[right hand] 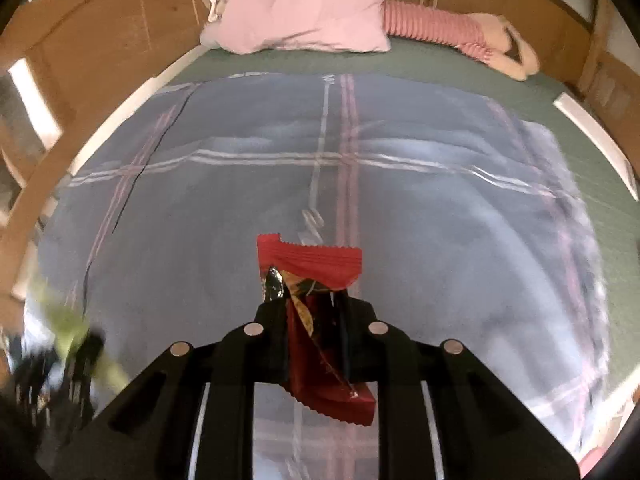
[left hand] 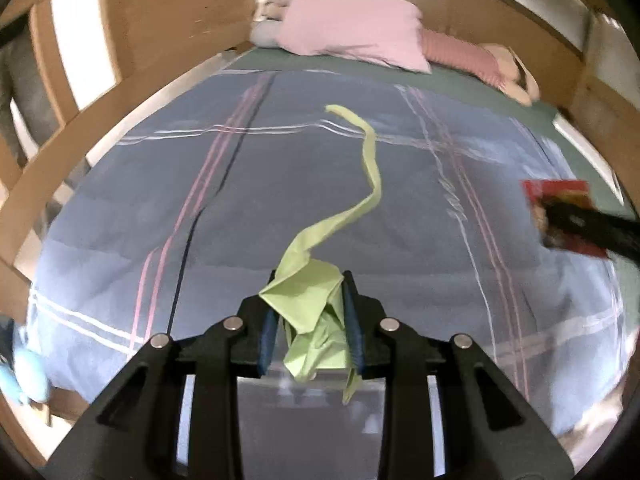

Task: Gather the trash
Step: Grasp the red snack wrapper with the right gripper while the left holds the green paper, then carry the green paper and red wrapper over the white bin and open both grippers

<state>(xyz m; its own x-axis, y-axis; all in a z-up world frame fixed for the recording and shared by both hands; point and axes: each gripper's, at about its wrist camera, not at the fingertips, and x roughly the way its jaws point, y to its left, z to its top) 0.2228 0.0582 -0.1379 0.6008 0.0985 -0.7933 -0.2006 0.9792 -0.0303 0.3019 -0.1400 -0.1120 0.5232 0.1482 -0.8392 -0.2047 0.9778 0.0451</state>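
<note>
A bed fills the room, covered by a blue-grey quilt with pink and white crossing stripes. Beyond the quilt, a green sheet lies bare at the head end. A pink pillow rests on the sheet against the wooden bed frame. Just beside the pillow lies a soft doll in a pink striped top. A light blue soft toy sits at the near left edge of the bed.
</note>
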